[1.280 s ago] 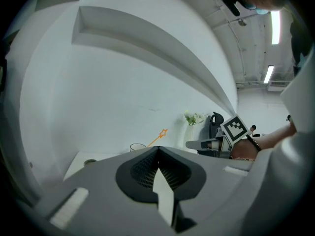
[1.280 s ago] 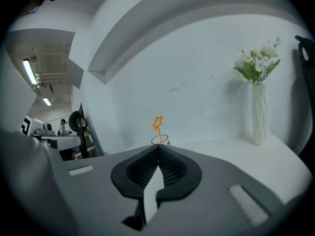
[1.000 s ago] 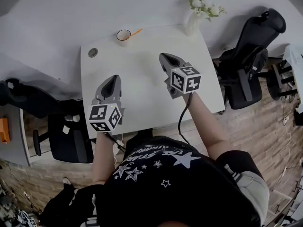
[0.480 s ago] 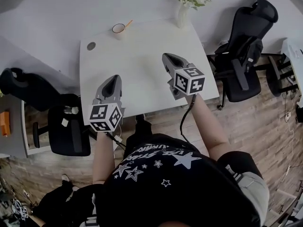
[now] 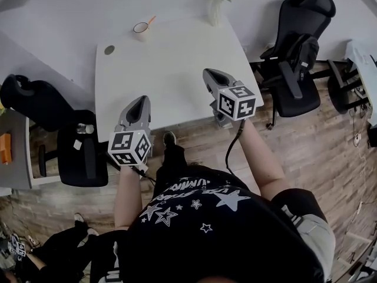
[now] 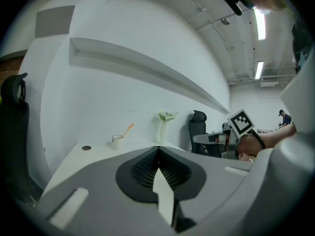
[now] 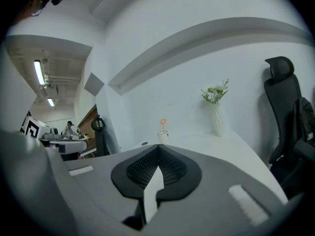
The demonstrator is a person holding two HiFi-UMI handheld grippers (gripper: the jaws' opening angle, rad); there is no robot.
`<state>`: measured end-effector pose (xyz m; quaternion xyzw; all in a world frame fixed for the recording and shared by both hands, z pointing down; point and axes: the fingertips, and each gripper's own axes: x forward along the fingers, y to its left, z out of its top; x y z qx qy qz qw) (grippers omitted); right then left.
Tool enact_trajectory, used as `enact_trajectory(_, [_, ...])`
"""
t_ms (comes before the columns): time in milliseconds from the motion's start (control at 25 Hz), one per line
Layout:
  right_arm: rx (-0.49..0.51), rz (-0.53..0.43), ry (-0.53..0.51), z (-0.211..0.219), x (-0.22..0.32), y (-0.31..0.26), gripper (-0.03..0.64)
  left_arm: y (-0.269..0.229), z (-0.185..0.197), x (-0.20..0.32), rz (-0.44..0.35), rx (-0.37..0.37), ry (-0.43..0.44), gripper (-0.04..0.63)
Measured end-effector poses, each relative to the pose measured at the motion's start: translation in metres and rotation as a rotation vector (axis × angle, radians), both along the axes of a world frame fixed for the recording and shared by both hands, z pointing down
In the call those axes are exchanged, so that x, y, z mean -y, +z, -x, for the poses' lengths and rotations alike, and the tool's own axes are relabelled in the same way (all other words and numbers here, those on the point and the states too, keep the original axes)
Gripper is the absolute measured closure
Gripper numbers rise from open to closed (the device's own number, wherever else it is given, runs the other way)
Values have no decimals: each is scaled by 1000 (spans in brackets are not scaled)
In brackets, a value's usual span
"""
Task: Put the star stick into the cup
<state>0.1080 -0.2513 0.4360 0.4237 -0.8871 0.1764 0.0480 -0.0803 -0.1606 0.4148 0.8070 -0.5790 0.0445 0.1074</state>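
Observation:
A small white cup (image 5: 140, 28) stands at the far left corner of the white table (image 5: 171, 69), with the orange star stick (image 5: 152, 20) upright in it, leaning right. The cup (image 6: 117, 141) and stick (image 6: 128, 129) also show far off in the left gripper view, and in the right gripper view the cup (image 7: 163, 136) carries the star (image 7: 162, 123) above its rim. My left gripper (image 5: 141, 101) and right gripper (image 5: 207, 73) hover at the table's near edge, far from the cup. Both are shut with nothing between the jaws.
A white vase of flowers (image 5: 215, 7) stands at the table's far right corner, and a round grey grommet (image 5: 109, 50) lies near the cup. Black office chairs stand to the right (image 5: 297, 58) and left (image 5: 35, 99). Wooden floor (image 5: 194, 137) lies below the grippers.
The table, cup and vase have slid up and away in the head view as the person backs off. Both grippers stay shut and empty, now nearer the table's front edge.

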Motion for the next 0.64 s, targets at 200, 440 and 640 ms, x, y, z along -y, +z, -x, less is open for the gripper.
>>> enact_trajectory(200, [-4, 3, 18, -20, -16, 1, 600, -3, -16, -13, -3, 11, 11, 592])
enact_trajectory(440, [-25, 3, 11, -30, -34, 6, 601, 6, -29, -29, 22, 10, 23, 592])
enact_trajectory(640, [-29, 11, 8, -34, -45, 14, 600, 14, -36, -39, 36, 9, 31, 592])
